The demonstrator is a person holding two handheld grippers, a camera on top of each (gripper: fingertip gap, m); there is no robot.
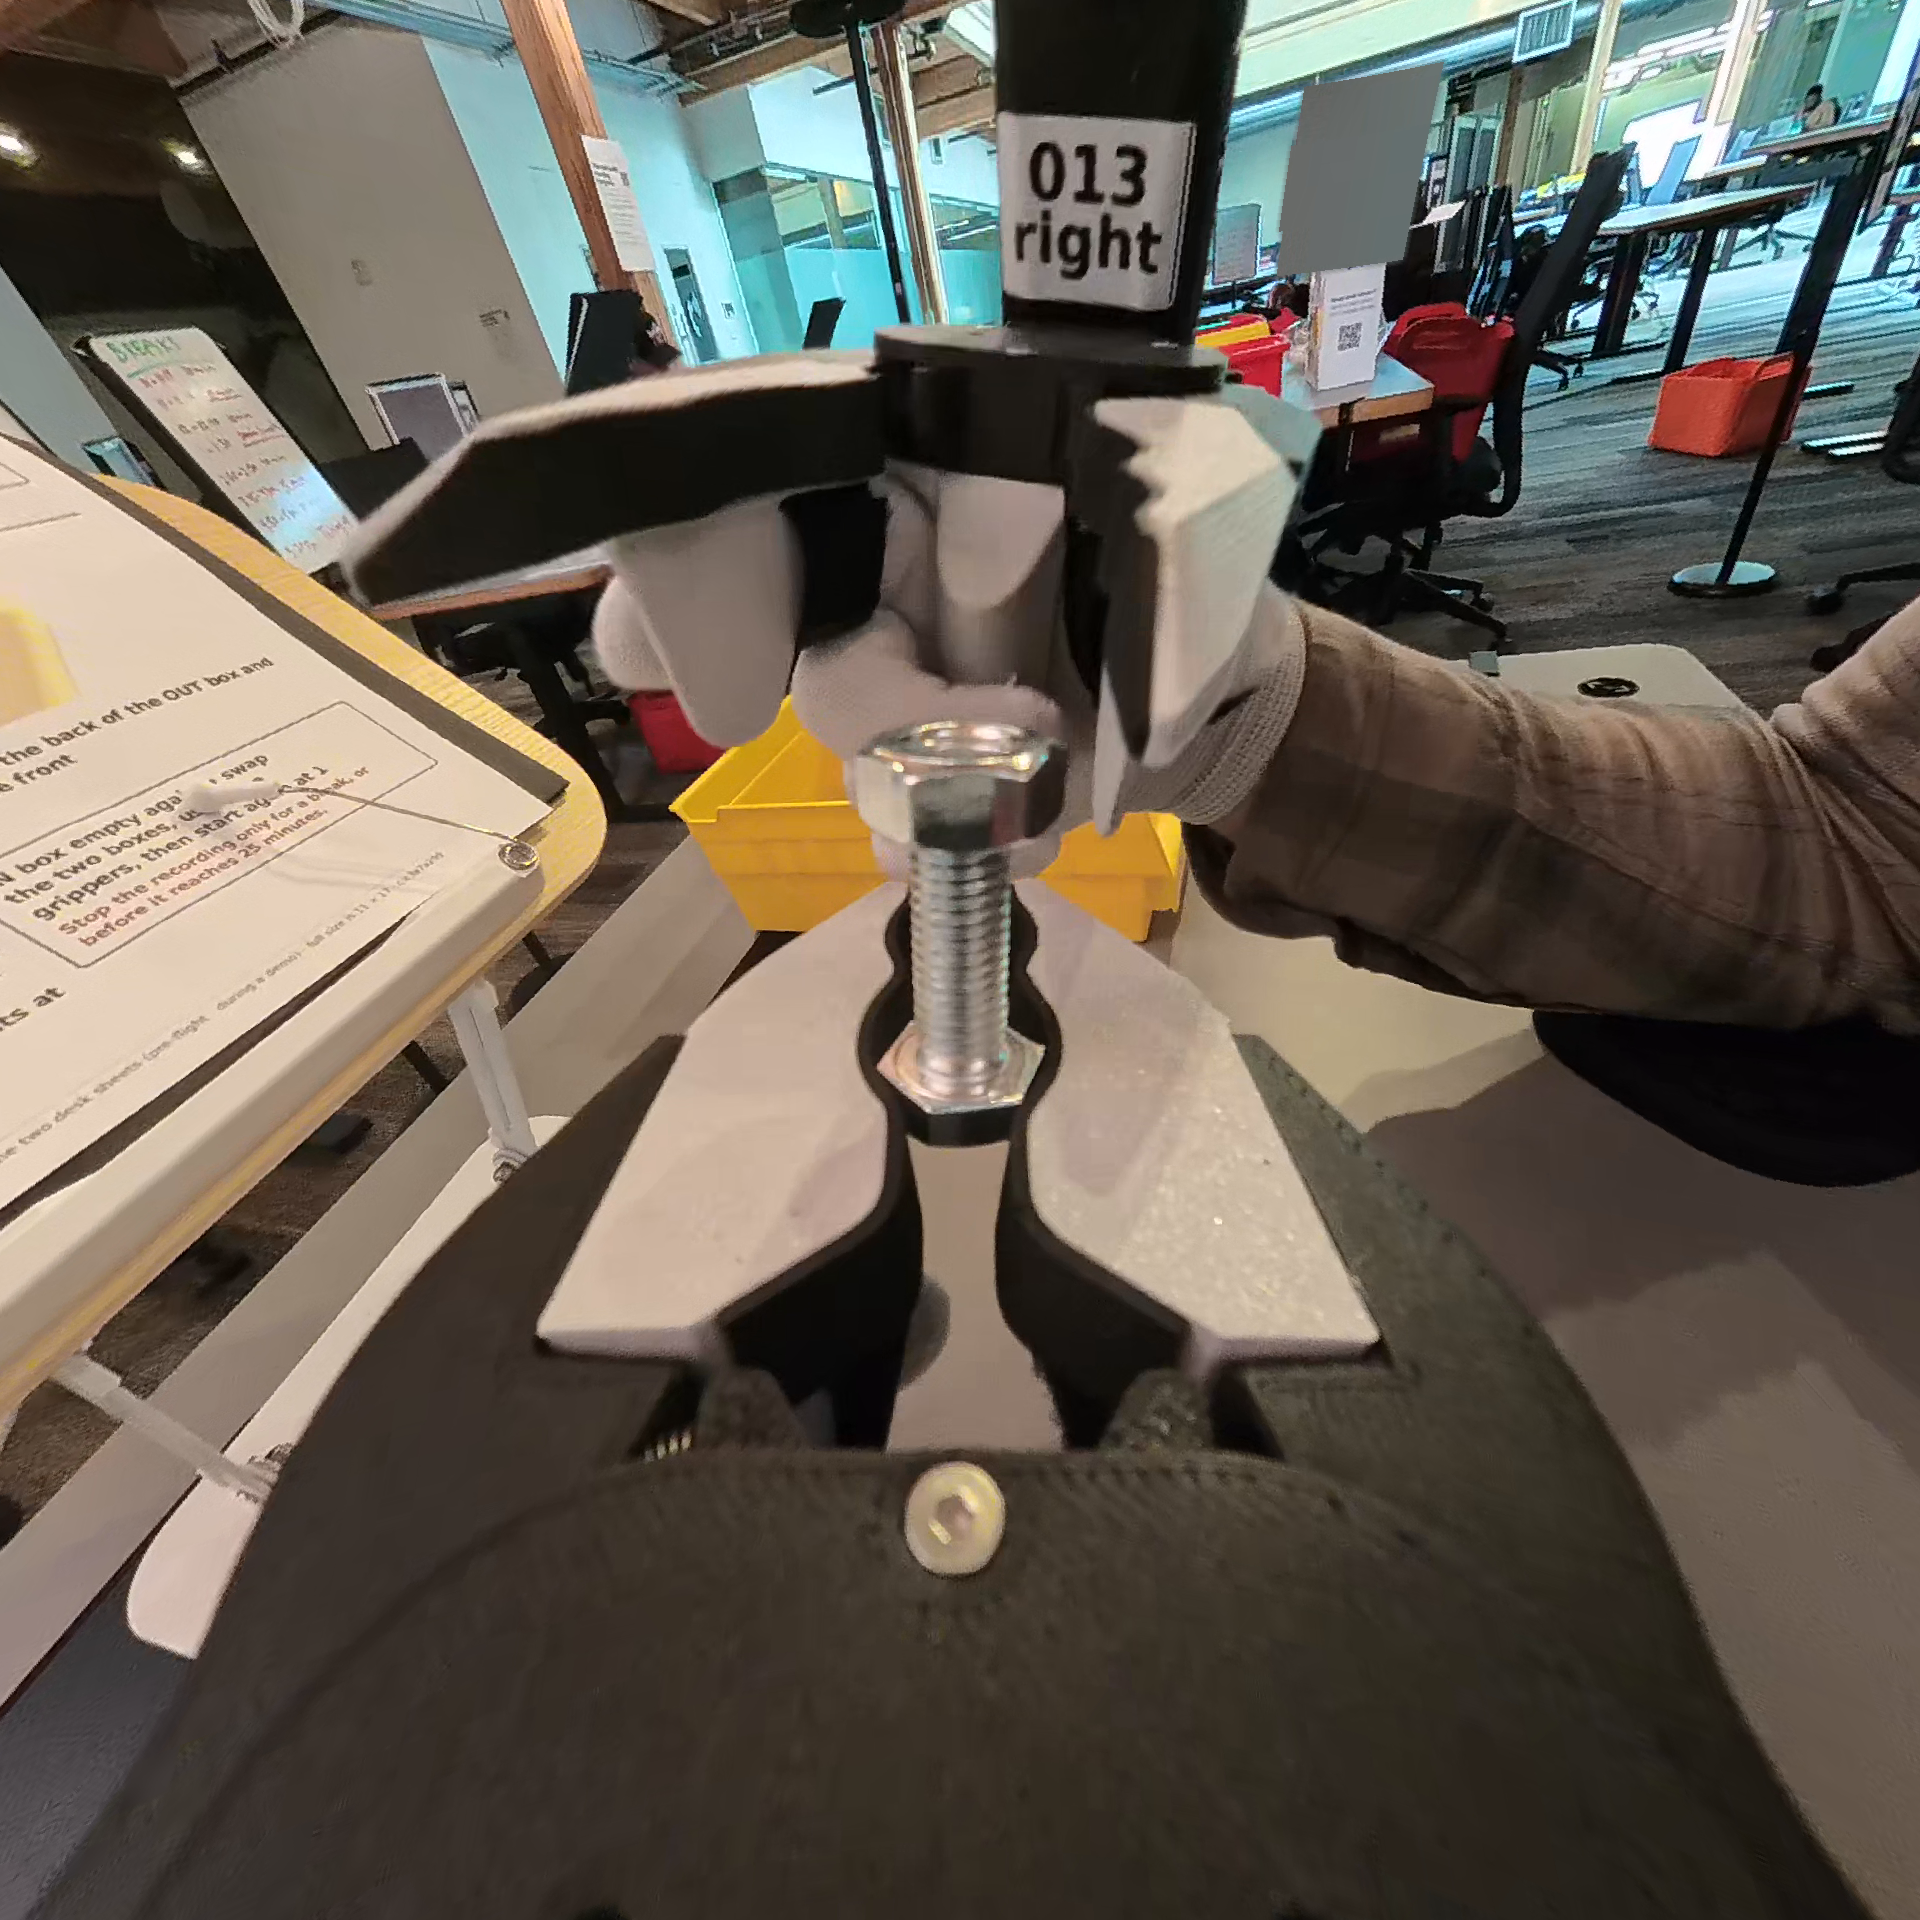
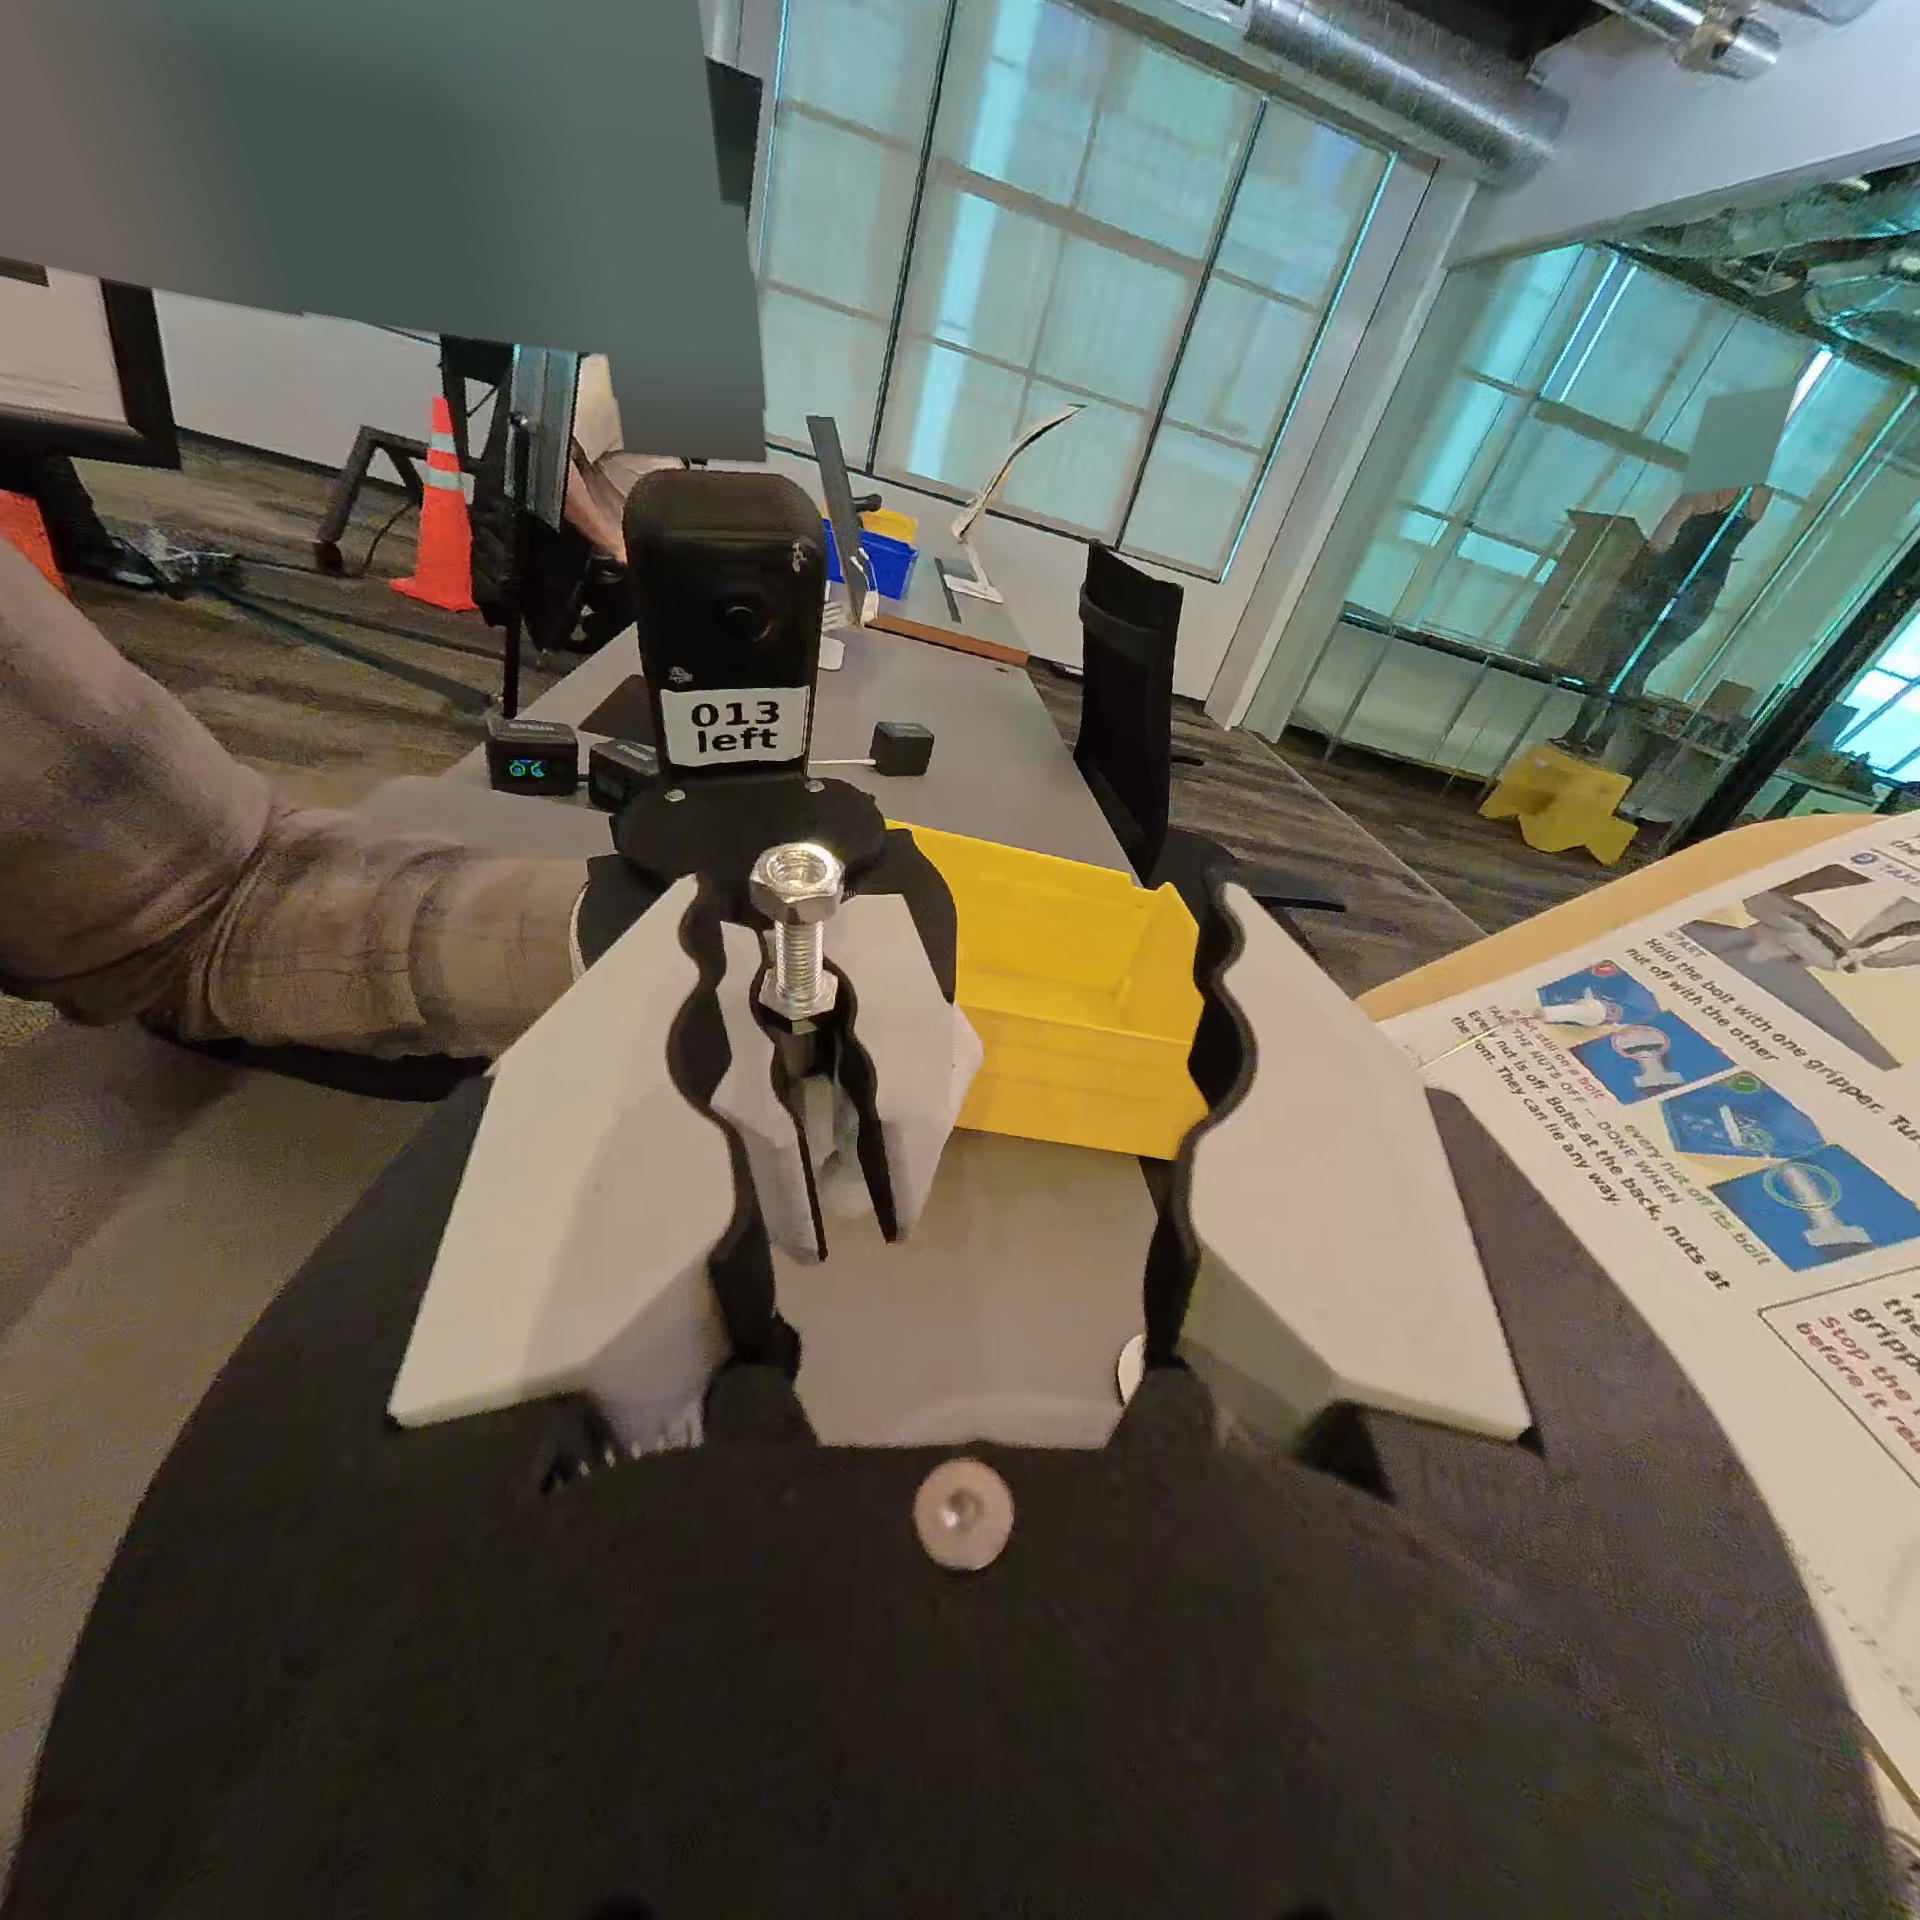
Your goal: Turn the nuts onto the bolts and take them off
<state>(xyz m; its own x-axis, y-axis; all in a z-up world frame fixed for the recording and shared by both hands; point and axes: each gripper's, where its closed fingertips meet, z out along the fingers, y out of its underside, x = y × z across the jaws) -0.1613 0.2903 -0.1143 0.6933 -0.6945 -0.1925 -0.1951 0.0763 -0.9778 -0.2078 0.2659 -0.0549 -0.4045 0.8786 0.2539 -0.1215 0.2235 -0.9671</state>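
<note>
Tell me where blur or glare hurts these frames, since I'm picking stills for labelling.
Left wrist view: the right gripper and gloved hand are motion-blurred, while the bolt is sharp with bright glare on the nut. Right wrist view: mostly sharp, glare on the nut; straight edges bend near the borders.

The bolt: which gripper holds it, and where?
The left gripper clamps the bolt at its head; the right gripper is open, holding nothing.
</note>
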